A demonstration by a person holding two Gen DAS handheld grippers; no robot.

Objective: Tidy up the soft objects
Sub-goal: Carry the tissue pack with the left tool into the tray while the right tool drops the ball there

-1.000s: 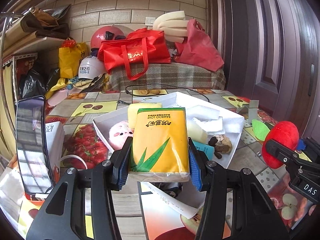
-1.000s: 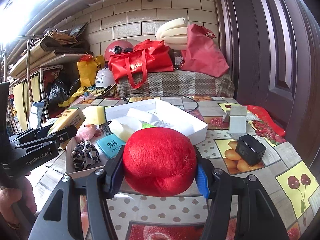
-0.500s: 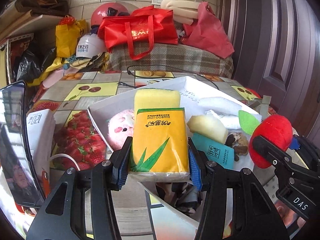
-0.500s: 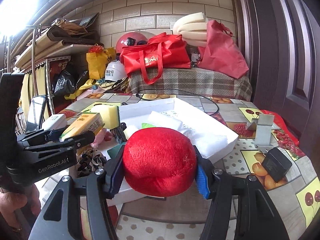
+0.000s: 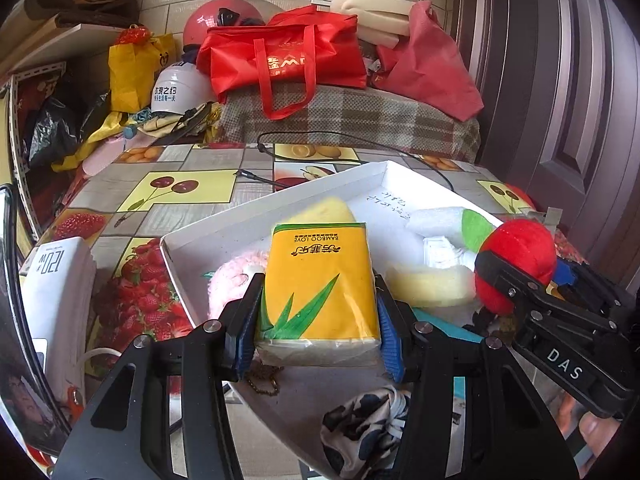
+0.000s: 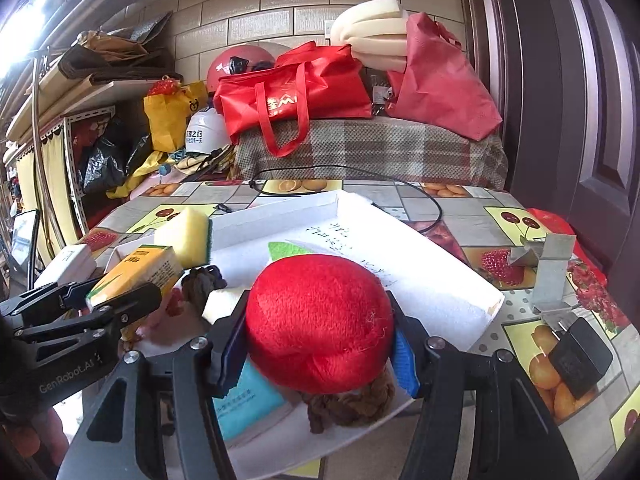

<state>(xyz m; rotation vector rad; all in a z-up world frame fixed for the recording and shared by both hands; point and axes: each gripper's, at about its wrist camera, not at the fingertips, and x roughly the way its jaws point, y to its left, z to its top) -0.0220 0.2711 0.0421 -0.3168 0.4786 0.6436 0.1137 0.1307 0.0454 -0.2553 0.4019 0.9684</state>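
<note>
Left gripper (image 5: pixel 318 312) pinching tissue pack (image 5: pixel 318 280); right gripper (image 6: pixel 320 340) pinching red plush (image 6: pixel 320 316); sponge (image 6: pixel 184 234) beside tray (image 5: pixel 280 200).

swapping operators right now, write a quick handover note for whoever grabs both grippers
Left gripper: shut on the yellow plastic-wrapped tissue pack, held above the white cardboard tray.
Right gripper: shut on the red plush apple, also over the tray.
Already in the tray: yellow sponge block, pink plush toy, teal packet, brown plush piece, black-and-white patterned cloth.
Left to do: probably set both held items down in the tray and release.
</note>
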